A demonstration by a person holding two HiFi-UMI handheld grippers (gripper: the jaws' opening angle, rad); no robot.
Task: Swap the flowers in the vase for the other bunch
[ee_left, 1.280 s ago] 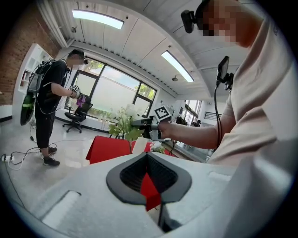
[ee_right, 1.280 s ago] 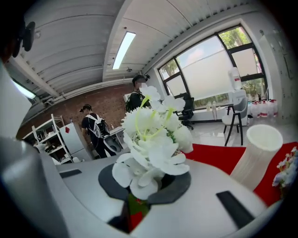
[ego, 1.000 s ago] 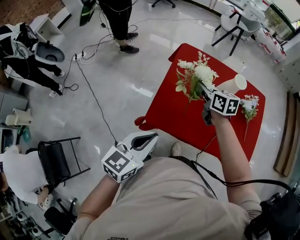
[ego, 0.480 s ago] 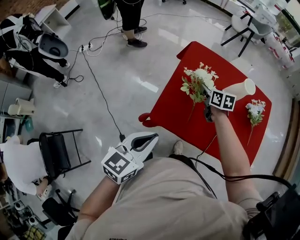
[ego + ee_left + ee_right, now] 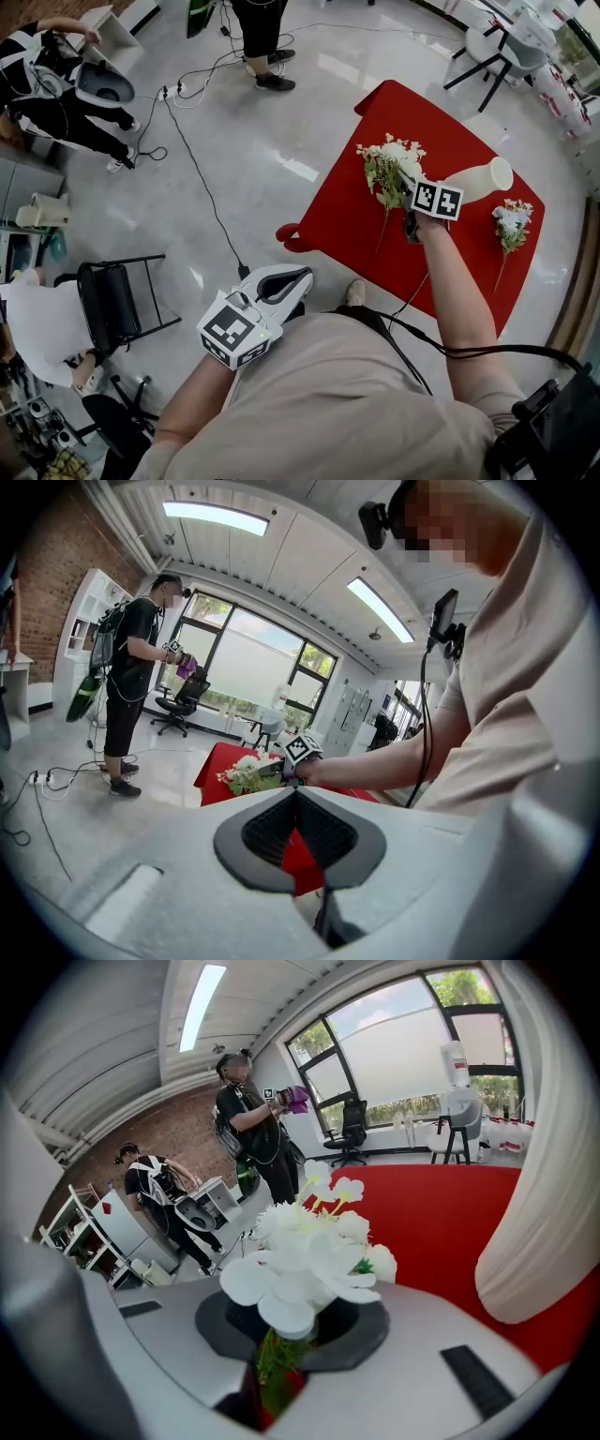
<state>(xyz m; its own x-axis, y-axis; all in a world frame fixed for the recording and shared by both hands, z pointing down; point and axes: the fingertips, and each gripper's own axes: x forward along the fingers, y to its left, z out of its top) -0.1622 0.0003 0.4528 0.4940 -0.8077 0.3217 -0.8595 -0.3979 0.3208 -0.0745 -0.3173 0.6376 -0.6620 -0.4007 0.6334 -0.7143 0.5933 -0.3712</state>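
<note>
Over the red tabletop (image 5: 347,220), the white flower bunch (image 5: 390,161), judged light and floppy, is held by its thin stems in the right gripper (image 5: 405,186), jaws just eased slightly apart; the left gripper (image 5: 298,279) is closed, empty.

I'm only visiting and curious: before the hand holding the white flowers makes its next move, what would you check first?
1. White bunch gripped by the right gripper: ok, the stems sit between its fingers.
2. Vase free of flowers: ok, its mouth looks empty.
3. Other bunch ready on the red table: ok, it lies beside the vase.
4. Left gripper free: ok, nothing is between its fingers.
5. White bunch resting on the table: cannot tell.
</note>
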